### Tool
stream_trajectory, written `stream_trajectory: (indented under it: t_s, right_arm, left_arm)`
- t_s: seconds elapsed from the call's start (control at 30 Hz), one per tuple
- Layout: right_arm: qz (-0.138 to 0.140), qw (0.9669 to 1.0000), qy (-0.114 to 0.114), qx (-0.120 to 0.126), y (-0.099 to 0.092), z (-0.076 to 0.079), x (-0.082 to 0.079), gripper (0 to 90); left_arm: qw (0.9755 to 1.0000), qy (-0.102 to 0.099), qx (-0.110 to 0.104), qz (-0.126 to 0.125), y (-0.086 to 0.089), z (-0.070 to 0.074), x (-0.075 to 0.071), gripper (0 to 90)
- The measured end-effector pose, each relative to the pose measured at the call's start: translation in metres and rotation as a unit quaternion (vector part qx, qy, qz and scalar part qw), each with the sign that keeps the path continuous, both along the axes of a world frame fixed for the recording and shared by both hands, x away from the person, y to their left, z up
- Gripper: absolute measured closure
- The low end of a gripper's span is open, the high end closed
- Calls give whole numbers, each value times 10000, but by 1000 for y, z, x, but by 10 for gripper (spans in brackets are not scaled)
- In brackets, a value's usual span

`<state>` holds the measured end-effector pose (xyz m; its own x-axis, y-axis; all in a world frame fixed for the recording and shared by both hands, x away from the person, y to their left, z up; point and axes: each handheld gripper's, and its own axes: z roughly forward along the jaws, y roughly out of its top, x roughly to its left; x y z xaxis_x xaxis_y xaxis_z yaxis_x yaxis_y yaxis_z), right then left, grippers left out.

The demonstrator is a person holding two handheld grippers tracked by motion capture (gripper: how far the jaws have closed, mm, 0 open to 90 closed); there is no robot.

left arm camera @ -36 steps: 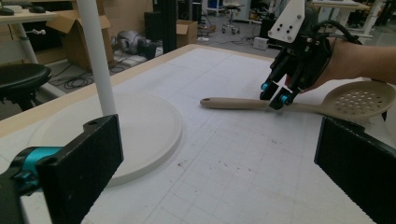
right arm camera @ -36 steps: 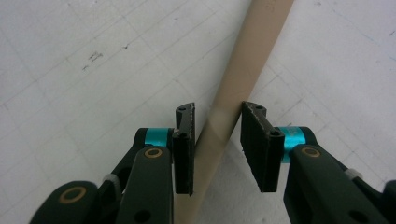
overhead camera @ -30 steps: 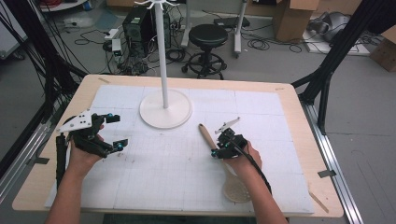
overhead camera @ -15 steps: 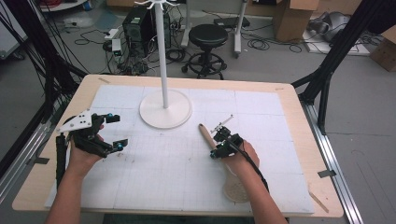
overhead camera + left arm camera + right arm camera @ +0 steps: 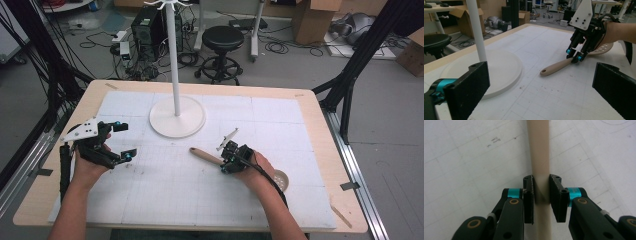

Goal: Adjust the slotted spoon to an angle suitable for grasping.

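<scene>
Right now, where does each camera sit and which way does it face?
High view: above the table's near edge, looking forward and down; both forearms enter.
Left gripper view: on the left gripper, facing the right gripper, own open jaws low.
Right gripper view: on the right gripper, looking down its jaws clamping the spoon handle.
All three share the handle.

- Spatula [image 5: 538,150]: beige handle, smooth and matt, looks like plastic or silicone.
- Right tool [image 5: 541,192]: matt black plastic pads, glossy teal metal-looking collars.
- Left tool [image 5: 544,92]: same dull black jaws.
- Bench [image 5: 320,107]: pale wood edge under a white gridded mat, faintly scuffed.
- Stand base [image 5: 177,124]: smooth white, matt.
</scene>
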<state>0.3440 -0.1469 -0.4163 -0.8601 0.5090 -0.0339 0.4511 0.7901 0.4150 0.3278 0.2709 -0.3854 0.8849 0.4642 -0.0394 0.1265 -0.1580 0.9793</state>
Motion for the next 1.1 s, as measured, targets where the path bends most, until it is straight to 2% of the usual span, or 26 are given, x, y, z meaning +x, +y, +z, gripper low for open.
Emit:
stream_trajectory:
  t_s: [0.07,0.1,0.13,0.17,0.23,0.3,0.43,0.53,0.67,0.73,0.77,0.8,0.83,0.87,0.9,0.93,1.03,1.07,1.1]
  right_arm:
    - [-21,9999,70,82,-1,0,0,728]
    - [-92,9993,149,332,-4,2,0,643]
    - [-92,9993,149,332,-4,2,0,643]
    - [-170,9977,141,645,-8,8,0,606]
    - [-272,9957,96,875,-14,13,-1,562]
    - [-359,9941,98,1017,-20,17,-2,548]
    - [-492,9925,156,1105,-25,17,1,496]
    - [-496,9926,288,1071,-21,12,4,481]
    - [-464,9937,456,911,-14,3,10,482]
    - [-406,9942,648,757,-10,-5,15,574]
    - [-376,9954,554,683,-9,-5,14,649]
    - [-249,9953,606,708,-9,-4,14,722]
    - [-137,9961,546,679,-8,-3,13,729]
    - [-137,9961,546,679,-8,-3,13,729]
    - [9,9977,401,540,-5,-2,10,736]
    - [9,9977,401,540,-5,-2,10,736]
    - [359,9979,312,437,-1,-1,6,739]
    - [359,9979,312,437,-1,-1,6,739]
    - [582,9964,365,505,2,-1,3,738]
  left_arm:
    - [10000,4,3,6,0,0,0,17]
    - [10000,7,1,5,0,0,0,17]
    - [10000,7,1,5,0,0,0,17]
    - [10000,7,-1,2,0,0,0,17]
    - [10000,16,-3,5,0,0,0,17]
    - [10000,14,-11,2,0,0,0,17]
    - [10000,14,28,-4,0,0,0,17]
    - [10000,24,15,1,-1,0,0,17]
    - [10000,30,24,-2,-1,-1,0,17]
    - [10000,39,32,2,-1,-1,1,17]
    - [10000,43,29,-2,-1,-1,1,17]
    - [10000,43,29,-2,-1,-1,1,17]
    - [10000,41,33,0,0,-1,1,17]
    - [10000,45,21,1,-1,-1,1,17]
    - [10000,53,23,8,-1,-2,1,17]
    - [10000,53,23,8,-1,-2,1,17]
    - [10000,39,47,-6,-1,-1,1,17]
    - [10000,39,47,-6,-1,-1,1,17]
    - [10000,50,52,-5,-1,-1,1,17]
